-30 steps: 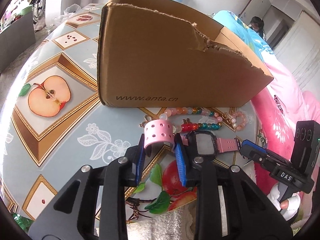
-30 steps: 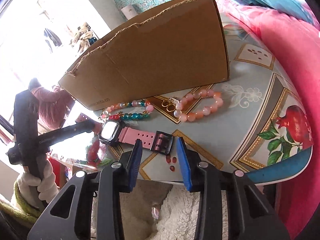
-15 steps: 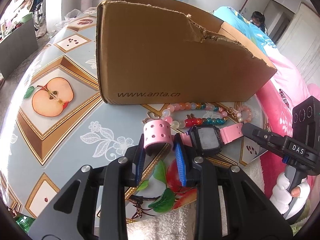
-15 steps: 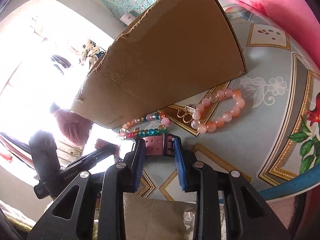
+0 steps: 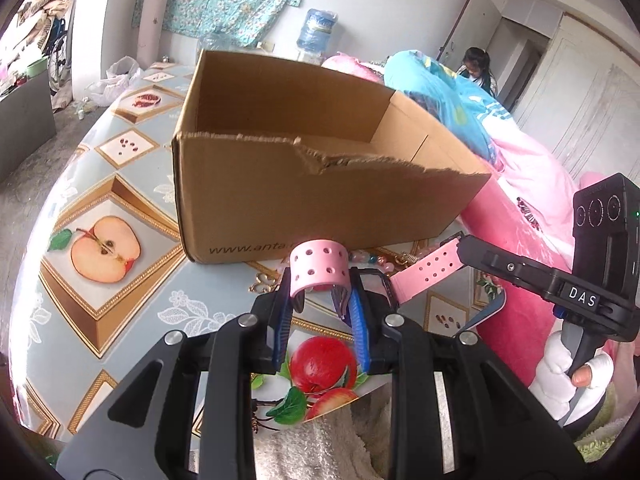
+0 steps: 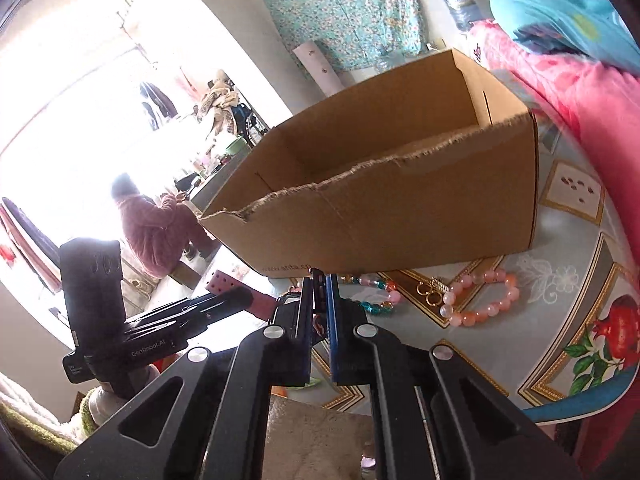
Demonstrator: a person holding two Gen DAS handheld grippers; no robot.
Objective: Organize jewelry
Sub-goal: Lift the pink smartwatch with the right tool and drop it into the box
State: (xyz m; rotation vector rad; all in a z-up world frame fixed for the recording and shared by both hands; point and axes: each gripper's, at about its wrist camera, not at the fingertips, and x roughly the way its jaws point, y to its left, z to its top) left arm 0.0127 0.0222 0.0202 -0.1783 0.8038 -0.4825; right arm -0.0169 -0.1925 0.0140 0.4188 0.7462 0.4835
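A pink watch [image 5: 318, 266] with a black face hangs just above the fruit-patterned table [image 5: 200, 304], stretched between both grippers. My left gripper [image 5: 318, 292] is shut on its curled perforated strap end. My right gripper [image 5: 464, 246] has its jaws closing tight on the other strap end, pads pressing on it. In the right wrist view, the right gripper [image 6: 320, 280] shows almost no gap, and the left gripper [image 6: 240, 298] reaches in from the left with the pink strap [image 6: 222, 282]. An open cardboard box [image 5: 300, 196] stands just behind the watch, seen from the other side as the box [image 6: 400, 208].
A pink bead bracelet [image 6: 484, 294] and a multicoloured bead bracelet [image 6: 378, 294] lie on the table [image 6: 560, 272] in front of the box. Pink bedding [image 5: 520, 208] presses against the table's right side. One person [image 6: 156, 220] sits far off, another person [image 5: 476, 68] stands by a doorway.
The right gripper closed on the strap's buckle end. Both grippers then rose with the watch off the table, and the box's open inside came into view.
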